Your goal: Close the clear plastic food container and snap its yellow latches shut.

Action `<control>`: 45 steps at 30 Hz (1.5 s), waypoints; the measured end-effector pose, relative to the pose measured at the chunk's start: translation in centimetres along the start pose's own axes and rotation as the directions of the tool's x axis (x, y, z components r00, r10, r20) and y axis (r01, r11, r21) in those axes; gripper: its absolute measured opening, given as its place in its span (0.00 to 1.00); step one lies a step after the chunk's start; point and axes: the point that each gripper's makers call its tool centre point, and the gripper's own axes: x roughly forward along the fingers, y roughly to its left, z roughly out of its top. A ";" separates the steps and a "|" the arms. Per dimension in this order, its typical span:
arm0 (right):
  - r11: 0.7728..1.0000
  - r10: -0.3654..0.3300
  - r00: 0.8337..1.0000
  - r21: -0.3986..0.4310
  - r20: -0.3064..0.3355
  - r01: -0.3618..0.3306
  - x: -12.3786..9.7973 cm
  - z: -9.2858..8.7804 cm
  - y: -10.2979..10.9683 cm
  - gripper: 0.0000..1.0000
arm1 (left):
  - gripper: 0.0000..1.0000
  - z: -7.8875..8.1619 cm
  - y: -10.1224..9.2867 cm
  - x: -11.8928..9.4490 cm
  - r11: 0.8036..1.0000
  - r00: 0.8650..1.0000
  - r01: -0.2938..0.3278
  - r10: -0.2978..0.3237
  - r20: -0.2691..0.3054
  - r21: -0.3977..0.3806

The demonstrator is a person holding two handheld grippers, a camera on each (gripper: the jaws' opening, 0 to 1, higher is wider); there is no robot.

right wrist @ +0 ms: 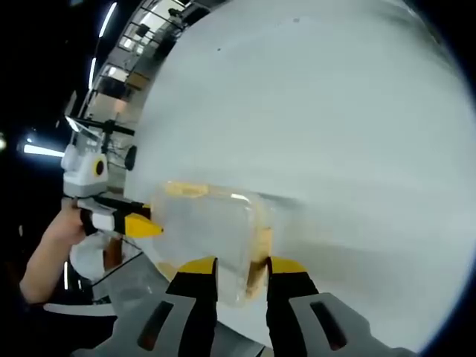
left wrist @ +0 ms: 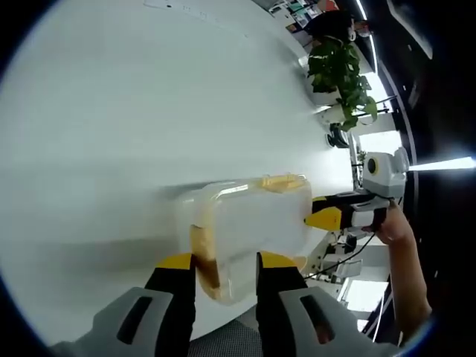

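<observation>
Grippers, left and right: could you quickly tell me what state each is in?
Left gripper: shut on the container's end with a yellow latch.
Right gripper: shut on the container's opposite end.

One clear plastic container is sitting on one white table. Three yellow latches are showing on it in the left gripper view: one on the far edge and two down near the jaws. Two grippers are working at it, the left gripper and the right gripper. One potted plant is standing at the table's far end.
</observation>
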 end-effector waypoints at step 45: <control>0.970 -0.003 0.995 -0.240 0.095 0.026 -1.4 0.1 -0.1 0.34 | 0.47 0.1 0.7 -1.1 0.966 0.997 -0.081 0.079 0.019 0.244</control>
